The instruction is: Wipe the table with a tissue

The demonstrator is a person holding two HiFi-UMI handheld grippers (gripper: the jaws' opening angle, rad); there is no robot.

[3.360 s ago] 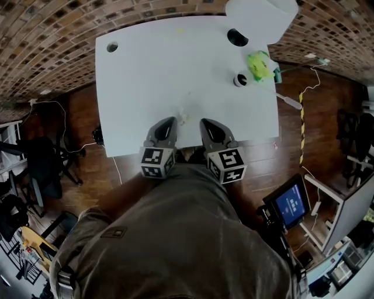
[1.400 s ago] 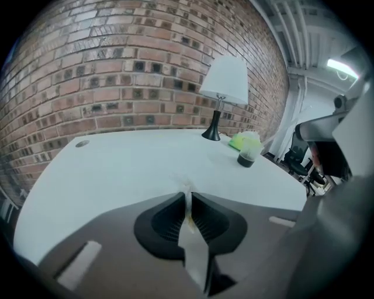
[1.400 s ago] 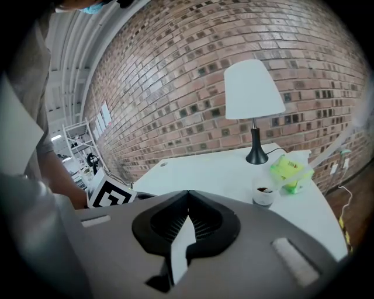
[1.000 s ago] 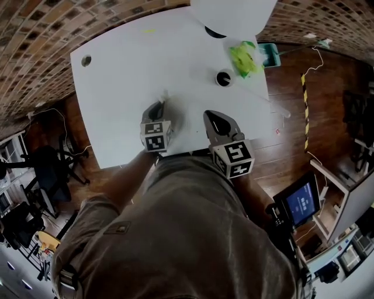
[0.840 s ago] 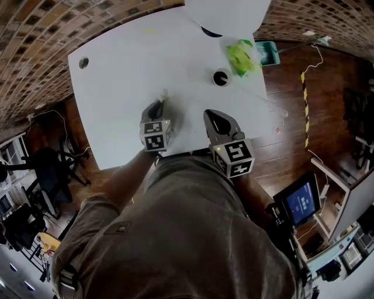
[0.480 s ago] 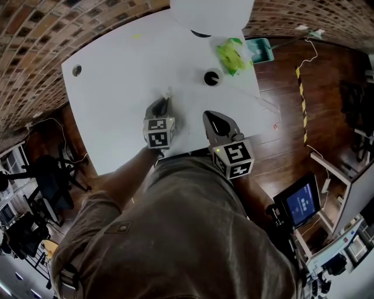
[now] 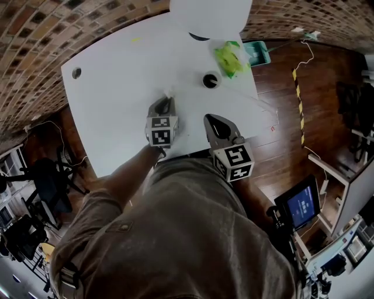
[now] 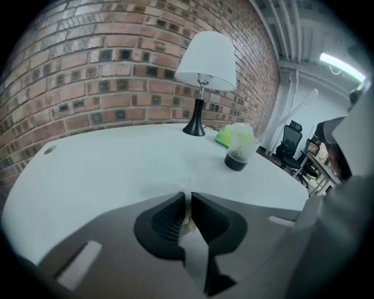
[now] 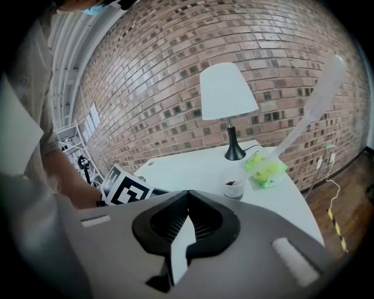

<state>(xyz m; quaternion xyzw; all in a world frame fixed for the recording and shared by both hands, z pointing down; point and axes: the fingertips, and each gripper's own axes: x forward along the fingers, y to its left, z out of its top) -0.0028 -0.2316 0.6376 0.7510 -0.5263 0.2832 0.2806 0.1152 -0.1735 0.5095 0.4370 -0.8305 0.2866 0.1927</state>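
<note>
A white table (image 7: 117,76) fills the head view's upper half. My left gripper (image 7: 165,100) rests low over its middle, shut on a small crumpled white tissue (image 7: 169,92) that pokes out past the tips. In the left gripper view the tissue (image 8: 186,187) sits pinched between the nearly closed jaws of the left gripper (image 8: 188,197), touching the tabletop. My right gripper (image 7: 211,121) hovers near the table's front edge to the right, shut and empty. In its own view the right gripper (image 9: 188,194) has its jaws meeting at the tips.
A white-shaded lamp (image 7: 210,14) stands at the far edge. A clear cup (image 7: 210,80) with a dark bottom and a green pack (image 7: 229,57) sit at the far right. A cable hole (image 7: 76,72) is at the far left. Wood floor lies to the right.
My left gripper has slid to the right across the table with the tissue, closer to the cup. The right gripper has stayed near the front edge.
</note>
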